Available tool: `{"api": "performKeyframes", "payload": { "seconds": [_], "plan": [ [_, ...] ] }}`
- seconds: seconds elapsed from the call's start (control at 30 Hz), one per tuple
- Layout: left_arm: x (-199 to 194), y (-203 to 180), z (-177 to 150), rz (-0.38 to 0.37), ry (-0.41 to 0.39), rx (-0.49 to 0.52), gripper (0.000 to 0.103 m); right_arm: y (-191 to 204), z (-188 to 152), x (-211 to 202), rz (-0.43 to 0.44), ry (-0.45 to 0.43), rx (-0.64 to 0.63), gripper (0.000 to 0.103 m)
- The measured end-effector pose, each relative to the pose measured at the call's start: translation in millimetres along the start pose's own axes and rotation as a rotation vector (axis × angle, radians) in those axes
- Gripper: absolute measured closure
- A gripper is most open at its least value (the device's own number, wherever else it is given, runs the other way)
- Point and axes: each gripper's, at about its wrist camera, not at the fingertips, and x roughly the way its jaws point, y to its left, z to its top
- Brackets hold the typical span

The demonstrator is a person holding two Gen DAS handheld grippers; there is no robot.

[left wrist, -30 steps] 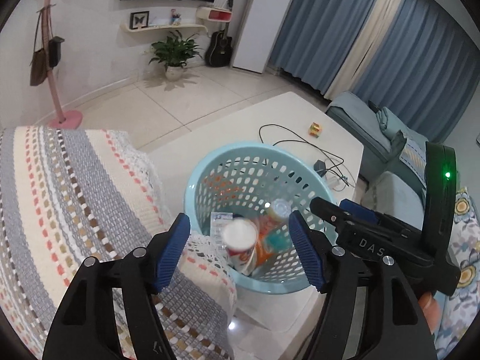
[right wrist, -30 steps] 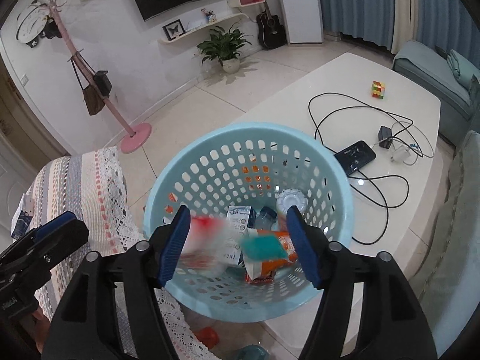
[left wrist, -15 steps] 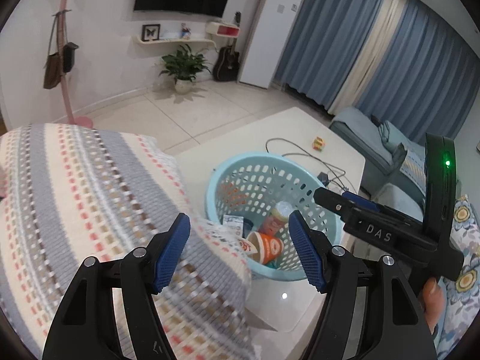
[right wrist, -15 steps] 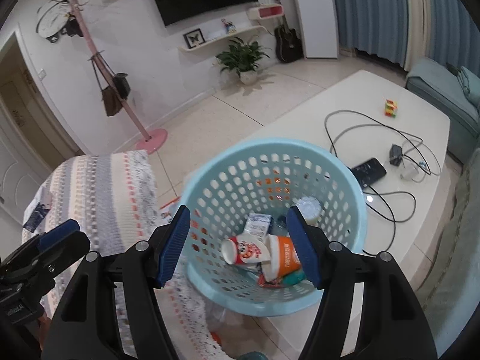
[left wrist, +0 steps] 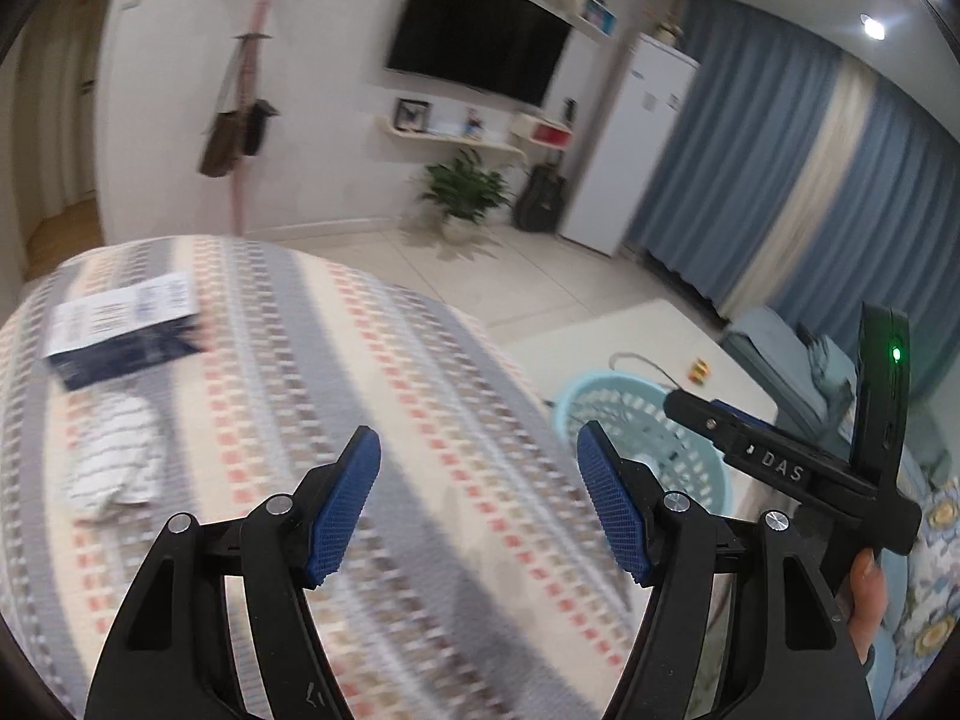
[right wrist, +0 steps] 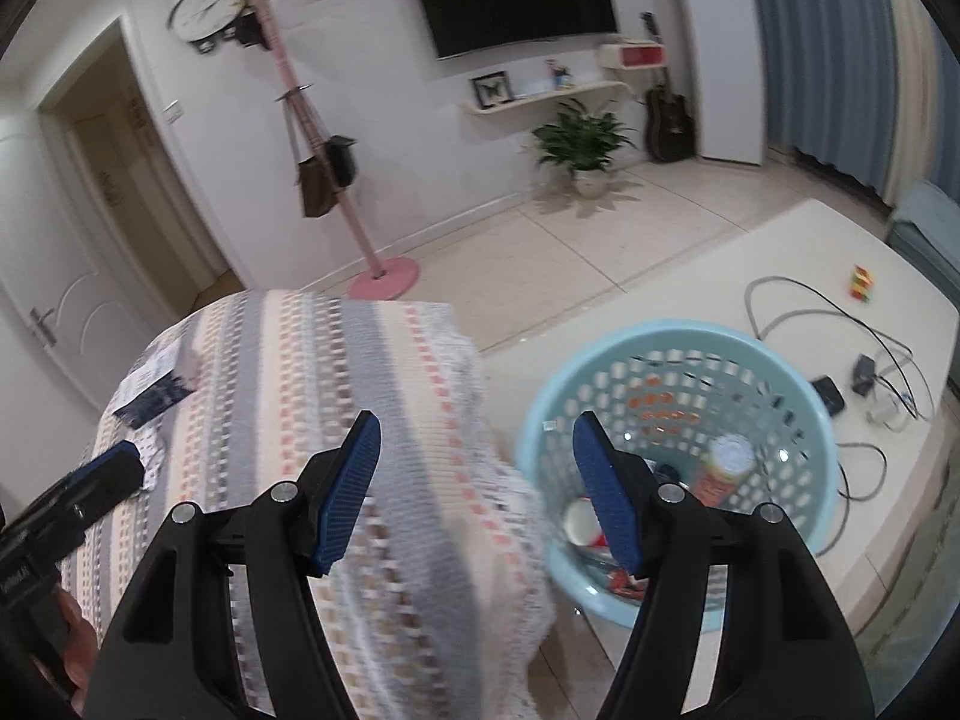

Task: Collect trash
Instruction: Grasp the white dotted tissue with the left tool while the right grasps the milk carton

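Both hand-held grippers, left (left wrist: 477, 504) and right (right wrist: 474, 489), spread and empty above striped cloth (right wrist: 336, 396); basket (right wrist: 774, 354) just right of it.

The right tool (right wrist: 474, 486) hangs with its blue-padded jaws spread wide and nothing between them. Directly beneath and ahead of it lies a striped woven cloth (right wrist: 336, 396), blurred. Just to the right of the tool sits a light blue basket (right wrist: 804, 504) on the pale desk (right wrist: 690, 276), holding a paper cup (right wrist: 579, 522) and an orange tube (right wrist: 723, 471). Far left of the tool, on the cloth, a dark blue booklet (right wrist: 156, 396) lies near the left tool (right wrist: 78, 492).
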Motion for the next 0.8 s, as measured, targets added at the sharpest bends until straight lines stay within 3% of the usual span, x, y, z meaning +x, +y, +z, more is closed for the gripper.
{"api": "performKeyframes", "payload": {
  "seconds": [0.2, 0.33, 0.47, 0.8],
  "plan": [
    [-26.6, 57.2, -5.8, 0.070, -0.034, -0.113, 0.036, 48.7, -0.4, 14.0, 0.093, 0.035, -0.070, 0.039],
    [-40.5, 97.6, -15.7, 0.154, -0.044, -0.189, 0.023, 85.7, 0.0, 24.8, 0.128, 0.052, -0.139, 0.037],
    [-47.2, 138.7, -26.1, 0.226, -0.020, -0.254, 0.023, 128.8, -0.1, 37.0, 0.154, 0.065, -0.226, 0.033],
    [-14.4, 167.7, -13.7, 0.295, 0.105, -0.183, 0.022, 221.7, 17.6, 61.6, 0.254, 0.046, -0.419, 0.029]
  ]
}}
